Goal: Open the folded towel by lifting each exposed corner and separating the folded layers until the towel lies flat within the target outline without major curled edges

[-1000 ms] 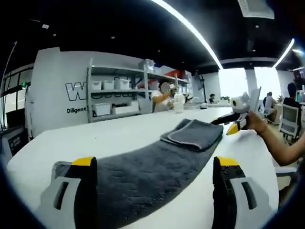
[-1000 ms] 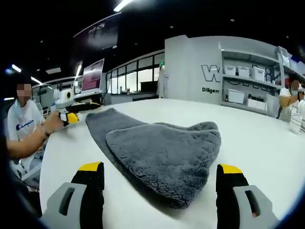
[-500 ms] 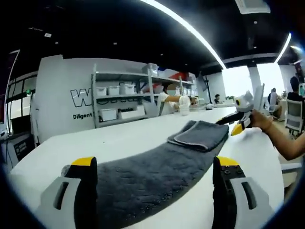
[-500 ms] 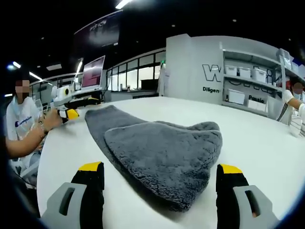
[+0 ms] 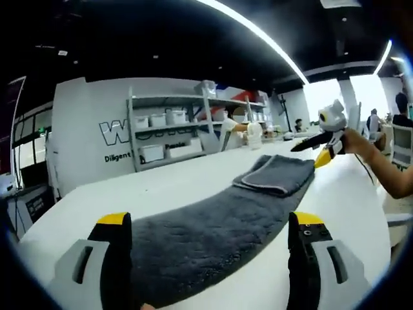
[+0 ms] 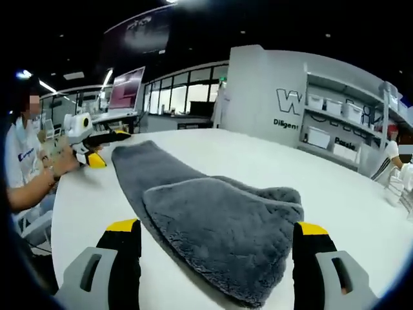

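1. In my left gripper view, the left gripper hangs low over the near end of the towel with its jaws spread wide and nothing between them.
2. The grey towel runs as a long strip across the white tabletop — its far end is folded back on itself into a doubled pad.
3. Just past that folded end, at the right of this view, I see a hand holding the right gripper above the tabletop, its yellow tips near the towel; I cannot tell from here whether they touch it.
4. In my right gripper view, the right gripper is also wide open and empty — the folded pad lies just ahead of its jaws.
5. Shelving with white bins stands behind the tabletop.
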{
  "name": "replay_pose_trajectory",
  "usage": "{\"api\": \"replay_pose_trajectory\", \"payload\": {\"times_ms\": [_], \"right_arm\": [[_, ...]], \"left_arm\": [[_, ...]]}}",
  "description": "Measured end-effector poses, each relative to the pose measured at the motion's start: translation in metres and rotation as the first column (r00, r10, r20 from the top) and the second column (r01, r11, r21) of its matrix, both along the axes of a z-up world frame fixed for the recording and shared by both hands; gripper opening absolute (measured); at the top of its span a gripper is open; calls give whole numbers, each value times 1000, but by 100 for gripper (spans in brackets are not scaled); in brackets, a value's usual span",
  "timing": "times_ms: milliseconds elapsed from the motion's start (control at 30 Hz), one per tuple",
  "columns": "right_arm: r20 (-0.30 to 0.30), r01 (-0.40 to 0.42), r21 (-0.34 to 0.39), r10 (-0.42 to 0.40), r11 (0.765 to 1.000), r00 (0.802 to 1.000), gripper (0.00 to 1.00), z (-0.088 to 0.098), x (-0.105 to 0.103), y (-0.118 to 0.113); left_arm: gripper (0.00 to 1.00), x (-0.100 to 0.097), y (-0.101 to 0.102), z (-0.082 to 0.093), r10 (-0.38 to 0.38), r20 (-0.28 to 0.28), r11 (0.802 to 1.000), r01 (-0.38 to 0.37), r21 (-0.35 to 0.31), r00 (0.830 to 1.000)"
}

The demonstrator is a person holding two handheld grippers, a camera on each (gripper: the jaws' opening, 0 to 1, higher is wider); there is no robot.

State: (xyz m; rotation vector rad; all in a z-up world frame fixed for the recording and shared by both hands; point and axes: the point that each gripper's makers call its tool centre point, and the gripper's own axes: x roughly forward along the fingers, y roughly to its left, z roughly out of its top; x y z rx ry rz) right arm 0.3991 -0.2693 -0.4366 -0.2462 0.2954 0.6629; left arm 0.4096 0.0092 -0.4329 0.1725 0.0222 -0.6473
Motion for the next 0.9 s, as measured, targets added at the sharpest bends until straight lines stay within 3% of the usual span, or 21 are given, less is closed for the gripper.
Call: {"api": "replay_pose_trajectory", "payload": {"times_ms": [100, 233, 367, 533, 600, 733, 900], "right_arm": [[15, -6, -14, 6, 1000, 1000, 99, 2, -7, 17], [18, -24, -38, 25, 999, 1000, 99, -2, -12, 37], [38, -23, -112, 27, 993, 999, 95, -6, -10, 54], [68, -59, -132, 69, 990, 995, 73, -7, -7, 75], [70, -74, -149, 86, 986, 994, 70, -8, -6, 85], [100, -22, -221, 46, 975, 994, 75, -15, 12, 95], [87, -27, -243, 49, 970, 995, 57, -29, 14, 99]], "left_arm": [[100, 1, 4, -3, 0, -34, 999, -1, -33, 999], [99, 3, 12, 2, 26, -21, 998, -27, -62, 999], [99, -2, 8, 2, 14, -35, 996, -17, -82, 999], [99, -8, 4, 1, 11, -26, 998, -13, -57, 1000], [99, -7, 6, -2, 11, -32, 999, -13, -44, 999], [99, -12, 2, -7, -17, -62, 999, 14, -53, 998], [99, -9, 2, -12, -15, -81, 999, 12, -42, 997]]}}
